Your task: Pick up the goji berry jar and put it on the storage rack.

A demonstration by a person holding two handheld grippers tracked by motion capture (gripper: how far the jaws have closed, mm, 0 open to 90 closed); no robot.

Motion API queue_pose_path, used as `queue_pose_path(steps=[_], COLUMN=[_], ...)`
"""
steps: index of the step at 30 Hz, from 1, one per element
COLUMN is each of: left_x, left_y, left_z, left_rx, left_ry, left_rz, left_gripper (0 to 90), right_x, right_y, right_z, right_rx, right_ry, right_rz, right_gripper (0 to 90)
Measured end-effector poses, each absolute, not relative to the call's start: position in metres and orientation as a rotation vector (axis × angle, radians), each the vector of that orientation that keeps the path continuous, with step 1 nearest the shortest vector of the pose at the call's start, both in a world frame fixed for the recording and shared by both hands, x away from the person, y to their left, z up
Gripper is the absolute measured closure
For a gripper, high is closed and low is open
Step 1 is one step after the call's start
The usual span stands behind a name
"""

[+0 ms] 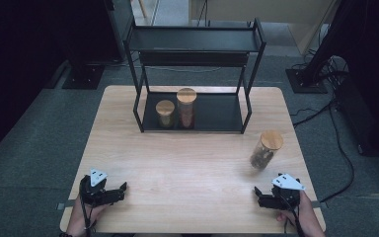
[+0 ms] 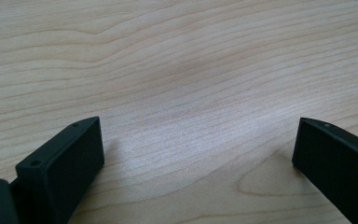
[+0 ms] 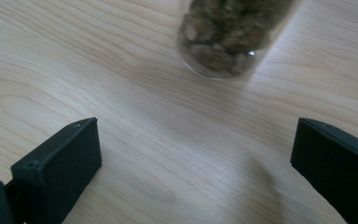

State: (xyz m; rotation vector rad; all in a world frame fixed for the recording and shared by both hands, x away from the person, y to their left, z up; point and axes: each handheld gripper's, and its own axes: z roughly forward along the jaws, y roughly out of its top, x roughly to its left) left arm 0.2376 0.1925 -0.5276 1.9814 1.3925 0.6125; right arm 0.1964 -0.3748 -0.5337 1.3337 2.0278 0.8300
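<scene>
The approach is judged barely begun: the right gripper (image 1: 262,196) is held wide before the wooden-lidded glass jar (image 1: 264,149), which must next be straddled.

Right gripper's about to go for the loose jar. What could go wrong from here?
1. The jar is tall and narrow and stands alone on the table; a jaw clipping its side as the open right gripper closes in could tip it.
2. Its walls look like smooth glass; a weak or high grip might slip.
3. The rack already holds two jars on its lower shelf; placing a third there risks knocking them or a post.
</scene>
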Motion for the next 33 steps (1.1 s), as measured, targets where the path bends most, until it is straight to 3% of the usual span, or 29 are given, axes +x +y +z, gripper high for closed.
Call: queue_pose_path(steps=[15, 33], left_x=[0.238, 0.238], left_y=[0.192, 0.192], left_z=[-0.528, -0.528], left_rx=[1.981, 1.981], left_ry=[1.393, 1.393], left_rz=[0.612, 0.612], left_gripper=[2.2, 2.2], right_x=[0.187, 0.183], right_y=[-0.419, -0.431], right_z=[-0.534, -0.534], right_rx=[1.393, 1.415], right_ry=[1.972, 1.965], right_rz=[0.8, 0.797], right_gripper=[1.2, 0.7])
